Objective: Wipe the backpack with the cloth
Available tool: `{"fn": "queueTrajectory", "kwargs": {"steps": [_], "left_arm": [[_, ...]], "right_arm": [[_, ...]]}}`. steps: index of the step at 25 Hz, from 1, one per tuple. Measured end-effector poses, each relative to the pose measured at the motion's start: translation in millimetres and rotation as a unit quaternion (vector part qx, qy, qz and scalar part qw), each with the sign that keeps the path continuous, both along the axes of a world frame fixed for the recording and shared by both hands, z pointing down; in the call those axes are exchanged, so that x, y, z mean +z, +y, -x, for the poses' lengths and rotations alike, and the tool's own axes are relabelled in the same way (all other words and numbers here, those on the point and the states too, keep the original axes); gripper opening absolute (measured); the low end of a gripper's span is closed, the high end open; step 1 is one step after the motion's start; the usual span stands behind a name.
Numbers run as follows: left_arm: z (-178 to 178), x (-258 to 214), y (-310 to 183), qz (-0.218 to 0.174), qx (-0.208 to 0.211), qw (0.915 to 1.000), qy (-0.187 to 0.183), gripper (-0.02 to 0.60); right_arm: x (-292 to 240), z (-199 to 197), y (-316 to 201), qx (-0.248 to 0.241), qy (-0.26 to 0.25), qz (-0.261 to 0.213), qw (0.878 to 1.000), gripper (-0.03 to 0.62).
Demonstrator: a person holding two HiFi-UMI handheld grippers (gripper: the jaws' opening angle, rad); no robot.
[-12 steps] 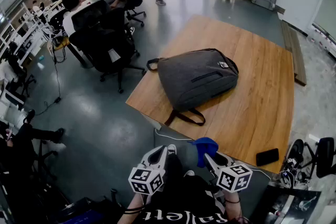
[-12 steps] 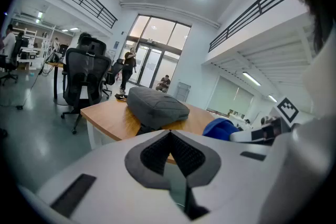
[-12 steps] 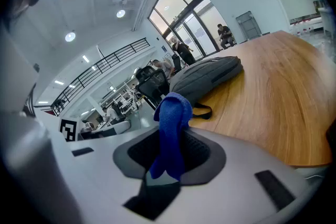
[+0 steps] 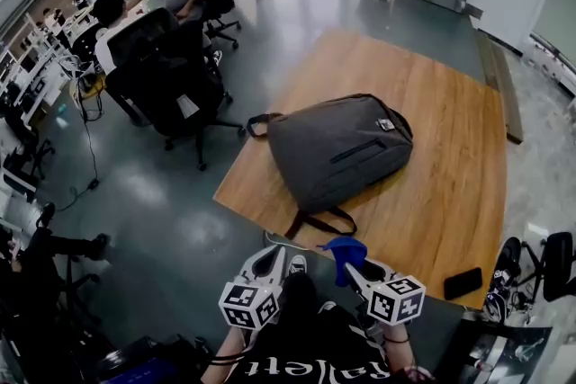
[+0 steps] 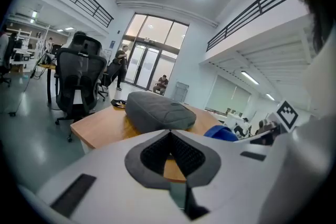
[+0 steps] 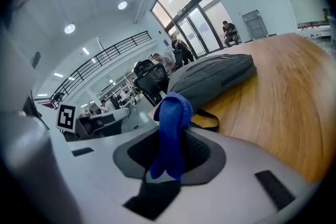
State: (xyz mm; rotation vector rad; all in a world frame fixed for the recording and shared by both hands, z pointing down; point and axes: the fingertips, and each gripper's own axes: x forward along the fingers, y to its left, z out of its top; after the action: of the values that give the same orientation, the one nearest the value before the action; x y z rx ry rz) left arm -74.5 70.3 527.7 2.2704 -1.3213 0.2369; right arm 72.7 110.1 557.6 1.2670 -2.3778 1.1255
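Observation:
A grey backpack (image 4: 337, 148) lies flat on the wooden table (image 4: 450, 193), with its straps hanging toward the near edge. My right gripper (image 4: 351, 265) is shut on a blue cloth (image 4: 346, 251) and is held just short of the table's near edge, below the backpack. In the right gripper view the blue cloth (image 6: 170, 128) stands up out of the gripper (image 6: 168, 162), with the backpack (image 6: 215, 78) ahead of it. My left gripper (image 4: 273, 258) sits beside it, off the table's corner, shut with nothing in it. In the left gripper view the gripper (image 5: 169, 136) points at the backpack (image 5: 157, 112).
A black phone (image 4: 462, 282) lies at the table's near right corner. Black office chairs (image 4: 171, 76) and desks with seated people stand to the left of the table. A wooden bench (image 4: 502, 85) runs along the far right side. Grey floor surrounds the table.
The backpack and table sit slightly lower and nearer in the head view. Both grippers stay side by side, the right still shut on the cloth. A standing person at the back has walked off.

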Motion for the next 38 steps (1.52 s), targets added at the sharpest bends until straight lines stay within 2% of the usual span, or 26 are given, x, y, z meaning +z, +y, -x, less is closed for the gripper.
{"fn": "queueTrajectory", "kwargs": {"steps": [8, 13, 17, 23, 27, 38], "left_arm": [[30, -11, -81, -0.011, 0.017, 0.9998, 0.006, -0.002], [42, -9, -118, -0.011, 0.040, 0.9990, 0.015, -0.002], [47, -7, -140, -0.012, 0.055, 0.9982, 0.020, -0.002], [47, 5, -154, 0.001, 0.061, 0.9977, 0.029, -0.002], [37, 11, -156, 0.006, 0.057, 0.9979, 0.031, -0.002], [23, 2, -167, 0.003, 0.013, 0.9995, 0.029, -0.002]], "right_arm": [[-2, 54, -71, -0.036, 0.012, -0.005, 0.999, 0.104], [9, 84, -96, -0.064, 0.037, 0.005, 0.997, 0.104], [21, 92, -106, -0.070, 0.061, 0.018, 0.996, 0.104], [32, 74, -122, -0.043, 0.074, 0.034, 0.996, 0.104], [34, 48, -131, -0.026, 0.080, 0.038, 0.996, 0.104], [33, -24, -159, 0.014, 0.080, 0.042, 0.996, 0.104]]}}
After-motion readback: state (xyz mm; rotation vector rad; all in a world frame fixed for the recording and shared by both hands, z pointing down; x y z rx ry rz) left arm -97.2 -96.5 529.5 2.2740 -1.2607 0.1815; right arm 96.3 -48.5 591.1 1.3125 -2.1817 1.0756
